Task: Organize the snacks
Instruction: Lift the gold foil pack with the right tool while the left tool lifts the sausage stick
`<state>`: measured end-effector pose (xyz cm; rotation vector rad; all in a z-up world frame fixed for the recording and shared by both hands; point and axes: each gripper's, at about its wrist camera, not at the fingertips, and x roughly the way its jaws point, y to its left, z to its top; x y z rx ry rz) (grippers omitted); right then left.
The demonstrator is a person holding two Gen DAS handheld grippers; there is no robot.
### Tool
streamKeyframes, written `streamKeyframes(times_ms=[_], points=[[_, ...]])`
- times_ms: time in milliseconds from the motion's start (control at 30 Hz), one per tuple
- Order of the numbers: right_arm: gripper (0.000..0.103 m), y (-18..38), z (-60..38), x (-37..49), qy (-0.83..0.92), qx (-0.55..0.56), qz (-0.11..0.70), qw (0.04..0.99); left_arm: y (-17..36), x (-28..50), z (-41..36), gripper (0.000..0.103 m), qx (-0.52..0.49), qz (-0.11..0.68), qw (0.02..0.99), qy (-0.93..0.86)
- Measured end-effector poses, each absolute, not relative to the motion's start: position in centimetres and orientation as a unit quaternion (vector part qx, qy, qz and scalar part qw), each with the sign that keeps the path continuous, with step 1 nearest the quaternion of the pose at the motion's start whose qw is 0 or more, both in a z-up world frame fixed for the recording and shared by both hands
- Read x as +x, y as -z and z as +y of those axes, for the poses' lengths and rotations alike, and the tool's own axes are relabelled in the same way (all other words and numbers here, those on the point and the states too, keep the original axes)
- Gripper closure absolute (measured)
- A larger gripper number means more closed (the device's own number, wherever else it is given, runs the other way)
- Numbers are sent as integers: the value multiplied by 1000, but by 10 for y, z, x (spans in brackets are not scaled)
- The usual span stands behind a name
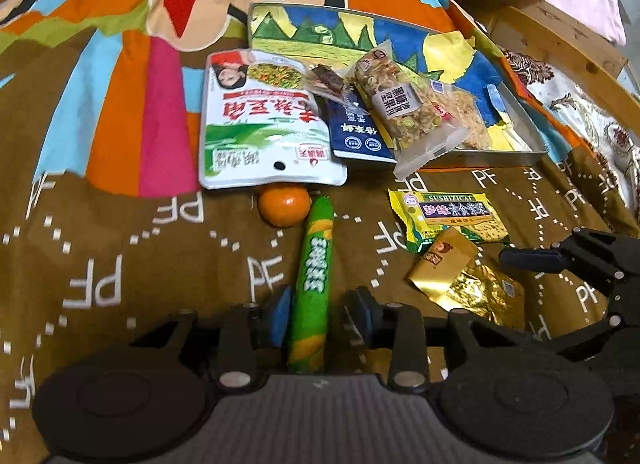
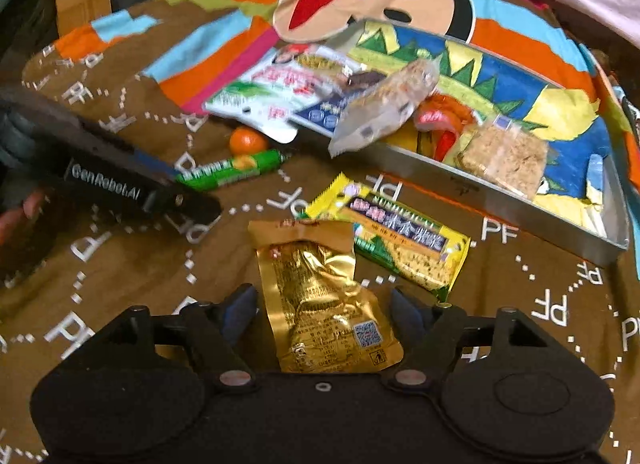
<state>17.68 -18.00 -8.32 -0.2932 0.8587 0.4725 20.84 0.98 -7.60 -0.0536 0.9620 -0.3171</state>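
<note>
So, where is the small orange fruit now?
In the left wrist view the orange lies on the cloth, centre, partly under the white pouch, beside the green sausage stick.

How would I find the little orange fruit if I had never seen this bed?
Start at the metal tray on the brown blanket. The big white packet hangs off its near-left corner, and the orange peeks out from under that packet's edge, beside the green stick's tip. It is the only round, unwrapped snack.
</note>
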Motion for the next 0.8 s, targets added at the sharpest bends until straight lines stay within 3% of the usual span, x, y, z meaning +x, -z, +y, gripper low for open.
streamKeyframes(times_ms=[200,367,433,600,800], points=[[24,88,-181,182,-224,-117,414,874,80,214,5,60,-17,449,881,149],[32,87,-180,182,-217,-98,419,876,81,216,6,61,-17,451,880,150],[37,86,-180,181,-214,-95,422,876,81,216,7,67,-15,452,880,146],[39,84,-176,173,-208,-104,429,873,81,215,11,79,-30,454,879,139],[39,82,-174,165,-204,-116,432,871,79,209,11,83,-36,457,879,133]])
